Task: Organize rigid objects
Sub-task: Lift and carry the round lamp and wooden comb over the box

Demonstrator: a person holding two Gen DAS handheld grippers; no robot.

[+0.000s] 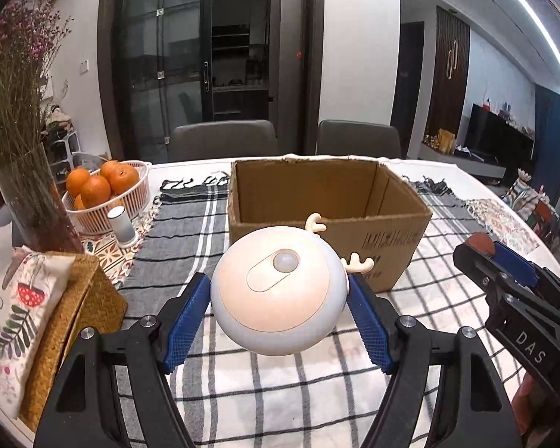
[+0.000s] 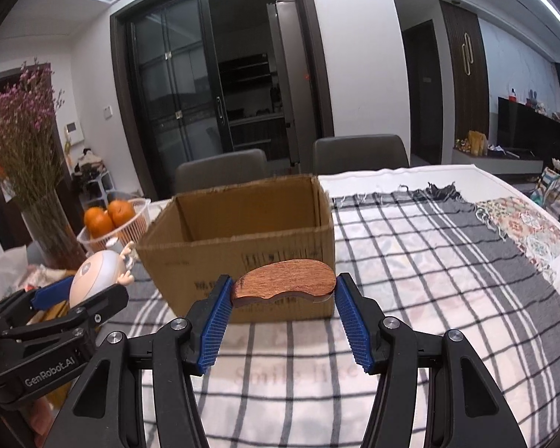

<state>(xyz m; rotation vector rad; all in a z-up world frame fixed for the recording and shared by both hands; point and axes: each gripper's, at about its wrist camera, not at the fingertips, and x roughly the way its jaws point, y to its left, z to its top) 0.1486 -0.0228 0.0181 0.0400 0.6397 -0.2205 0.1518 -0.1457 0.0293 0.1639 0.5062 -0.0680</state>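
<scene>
Item 1: left gripper (image 1: pixel 280 321), nearest the cardboard box (image 1: pixel 328 239) on its front-left side. Jaws clamped on a round antlered night light (image 1: pixel 280 298), blue pads pressed to both flanks; the light is held off the cloth, just short of the box's front wall.

Item 2: right gripper (image 2: pixel 283 317), in front of the box's front-right portion. Jaws closed on a wooden comb-shaped piece (image 2: pixel 283 282), gripped end to end and held level, lifted clear of the cloth, its top near the height of the box rim.

Item 3: cardboard box, flaps removed, open upward, standing on the checked tablecloth (image 2: pixel 410 261). The visible part of the interior looks empty; the floor is not fully shown.

Item 4: left of the box, a woven tissue holder (image 1: pixel 78 291), a small white cylinder (image 1: pixel 123 227), a white basket of oranges (image 1: pixel 104 194), and a glass vase of dried flowers (image 1: pixel 26 194).

Item 5: behind the box, two grey chairs (image 1: pixel 224 138).

Status, as judged: both objects picked up, neither deposited. Remaining: carry each over the rim and release inside.
</scene>
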